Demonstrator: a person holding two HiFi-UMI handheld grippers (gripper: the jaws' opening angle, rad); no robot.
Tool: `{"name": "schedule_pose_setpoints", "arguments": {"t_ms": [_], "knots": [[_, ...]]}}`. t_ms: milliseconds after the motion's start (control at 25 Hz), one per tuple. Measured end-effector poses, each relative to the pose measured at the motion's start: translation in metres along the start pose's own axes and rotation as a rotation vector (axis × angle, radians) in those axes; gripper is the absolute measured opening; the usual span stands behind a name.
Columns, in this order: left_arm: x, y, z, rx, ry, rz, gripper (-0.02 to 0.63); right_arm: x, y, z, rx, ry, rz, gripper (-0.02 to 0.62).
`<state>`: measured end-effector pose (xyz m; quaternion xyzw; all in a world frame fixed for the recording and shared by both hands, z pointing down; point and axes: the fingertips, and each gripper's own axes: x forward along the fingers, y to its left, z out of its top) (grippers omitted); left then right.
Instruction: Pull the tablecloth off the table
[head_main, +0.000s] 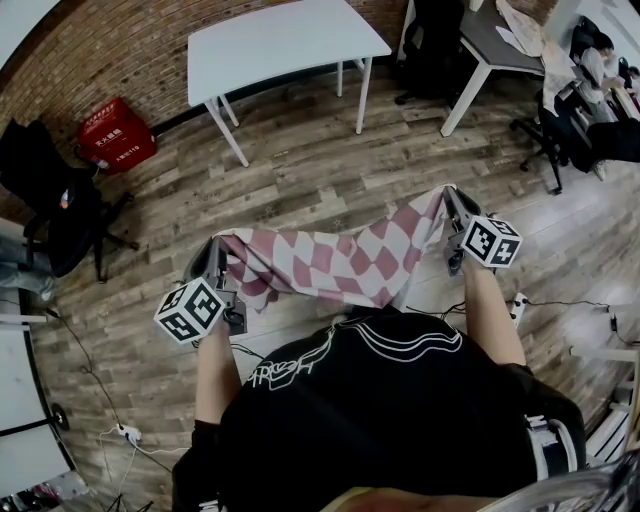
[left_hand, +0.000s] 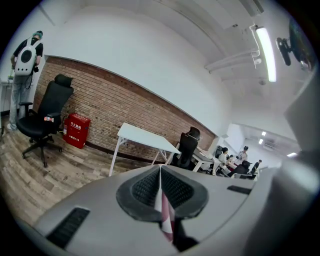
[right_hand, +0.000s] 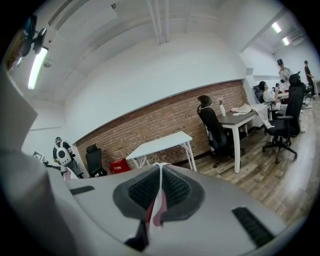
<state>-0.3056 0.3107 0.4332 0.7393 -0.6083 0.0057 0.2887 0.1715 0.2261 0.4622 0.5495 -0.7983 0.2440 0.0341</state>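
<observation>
Tablecloth (head_main: 330, 258), pink-and-white diamond check: you hold it slack in the air over the wood floor (head_main: 300, 170), one end clenched in your left tongs (head_main: 218, 245), the other in your right tongs (head_main: 447, 197). Head view gives the whole span; each gripper view shows only a pinched sliver, plus a ceiling light (left_hand: 265, 50).
</observation>
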Motion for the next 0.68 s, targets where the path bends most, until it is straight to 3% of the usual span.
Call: {"name": "schedule_pose_setpoints", "arguments": {"t_ms": [680], "knots": [[-0.003,-0.002,0.013,0.025,0.000,-0.004,0.006,0.006,0.008,0.008,-0.015,-0.003,0.004,-0.002]]}}
